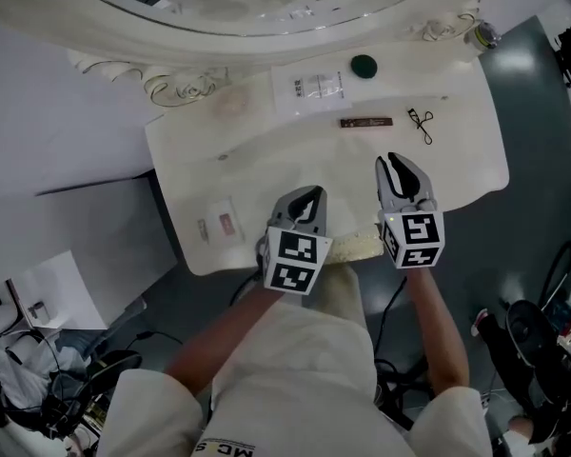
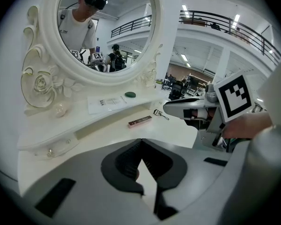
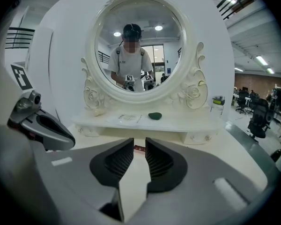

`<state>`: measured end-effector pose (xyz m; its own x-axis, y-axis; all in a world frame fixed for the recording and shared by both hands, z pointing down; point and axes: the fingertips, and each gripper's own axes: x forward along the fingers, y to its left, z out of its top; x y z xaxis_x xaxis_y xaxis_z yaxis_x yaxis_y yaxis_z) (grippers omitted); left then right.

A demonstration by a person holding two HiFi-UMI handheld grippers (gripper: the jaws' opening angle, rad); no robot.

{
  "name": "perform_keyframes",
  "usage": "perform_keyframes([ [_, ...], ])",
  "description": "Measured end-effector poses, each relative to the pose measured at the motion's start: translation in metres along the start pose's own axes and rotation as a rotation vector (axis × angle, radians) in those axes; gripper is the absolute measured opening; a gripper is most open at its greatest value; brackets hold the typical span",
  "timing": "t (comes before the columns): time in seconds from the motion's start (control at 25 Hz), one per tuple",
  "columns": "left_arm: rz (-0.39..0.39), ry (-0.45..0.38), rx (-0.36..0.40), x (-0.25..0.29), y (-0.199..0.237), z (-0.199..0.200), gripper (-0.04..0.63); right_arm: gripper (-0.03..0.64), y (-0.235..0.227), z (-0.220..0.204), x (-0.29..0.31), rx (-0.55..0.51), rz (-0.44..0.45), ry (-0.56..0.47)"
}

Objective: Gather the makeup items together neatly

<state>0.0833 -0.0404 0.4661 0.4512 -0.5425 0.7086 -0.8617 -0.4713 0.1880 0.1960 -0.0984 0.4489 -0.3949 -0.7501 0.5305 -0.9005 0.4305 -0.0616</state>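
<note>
- The right gripper (image 1: 393, 165) is hovering with its jaws slightly parted and empty, short of the slim brown case (image 1: 366, 122). It is best opening wider, then closing across the case's narrow sides.
- The left gripper (image 1: 311, 198) is sitting closed on nothing.
- Right of the case a thin wire eyelash curler (image 1: 420, 124) is lying; beyond it, a glossy round green compact (image 1: 364, 65), all on the smooth white table (image 1: 266, 160).

Mirror (image 1: 219, 41) cut off at top of head view; print on paper sheet (image 1: 309, 89) too small to read; brown stick (image 3: 139, 148) mostly hidden behind right claw (image 3: 139, 142), just a bit showing btwn jaws.
</note>
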Motion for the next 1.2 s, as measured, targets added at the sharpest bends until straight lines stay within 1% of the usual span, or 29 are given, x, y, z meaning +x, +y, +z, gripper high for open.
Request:
perform_keyframes([
  [0.16,-0.006,0.017,0.014,0.01,0.002,-0.003,0.009,0.057,-0.016,-0.013,0.015,-0.019,-0.021,0.028],
  [0.32,0.004,0.035,0.013,0.017,0.008,-0.006,0.009,0.092,-0.026,-0.021,0.026,-0.009,-0.02,0.057],
  [0.44,0.002,0.033,0.009,0.022,0.009,-0.004,0.009,0.098,-0.031,-0.023,0.033,-0.016,-0.011,0.068],
  [0.52,0.002,0.03,0.01,0.026,0.01,-0.004,0.009,0.112,-0.032,-0.024,0.039,-0.035,0.001,0.075],
  [0.72,0.009,0.053,-0.002,0.033,0.014,-0.009,0.009,0.149,-0.036,-0.027,0.055,-0.093,0.046,0.111],
  [0.92,0.003,0.046,-0.012,0.038,0.011,-0.005,0.009,0.161,-0.038,-0.031,0.068,-0.176,0.088,0.137],
  [1.2,0.002,0.074,-0.014,0.042,0.007,-0.012,0.009,0.181,-0.041,-0.044,0.082,-0.228,0.161,0.202],
])
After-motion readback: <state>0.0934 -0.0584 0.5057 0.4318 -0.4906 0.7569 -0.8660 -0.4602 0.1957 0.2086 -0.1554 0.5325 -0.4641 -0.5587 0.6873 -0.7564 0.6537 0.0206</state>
